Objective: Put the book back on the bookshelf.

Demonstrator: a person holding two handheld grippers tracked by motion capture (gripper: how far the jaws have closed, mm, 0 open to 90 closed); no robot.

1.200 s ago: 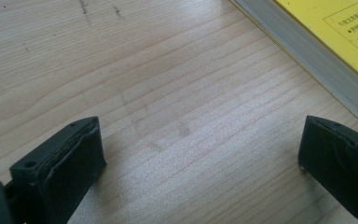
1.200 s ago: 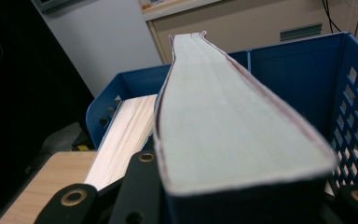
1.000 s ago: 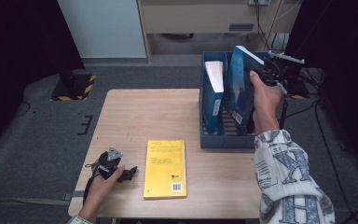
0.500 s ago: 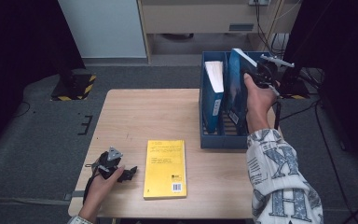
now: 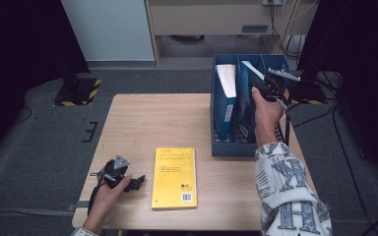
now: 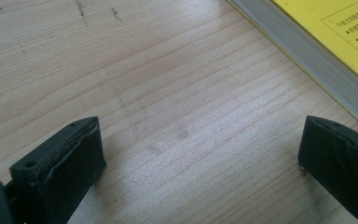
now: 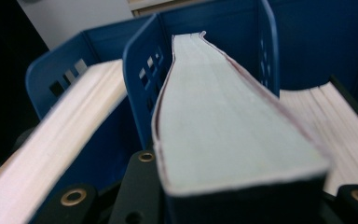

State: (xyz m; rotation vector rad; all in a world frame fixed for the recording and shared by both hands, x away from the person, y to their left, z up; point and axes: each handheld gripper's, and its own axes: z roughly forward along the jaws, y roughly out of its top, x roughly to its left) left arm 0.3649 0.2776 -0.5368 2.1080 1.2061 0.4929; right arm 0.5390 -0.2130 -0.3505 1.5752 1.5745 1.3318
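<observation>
Descent noted on my right side: against the earlier frames, the right gripper and its blue book sit lower, the book now sunk between the walls of the blue file rack instead of held above it. My left gripper has not shifted.

The table is pale wood, standing on grey carpet, with a white cabinet beyond its far edge. The rack stands at the table's far right corner. Its left compartment holds another book upright; my book is in the middle one.

A yellow book lies flat near the near edge, at its middle, just beside my left gripper. The far left half of the table is bare and gives open room.

In the right gripper view the jaws are clamped on the blue book, page edge up. In the left gripper view the jaws stand wide over bare wood, holding nothing.
</observation>
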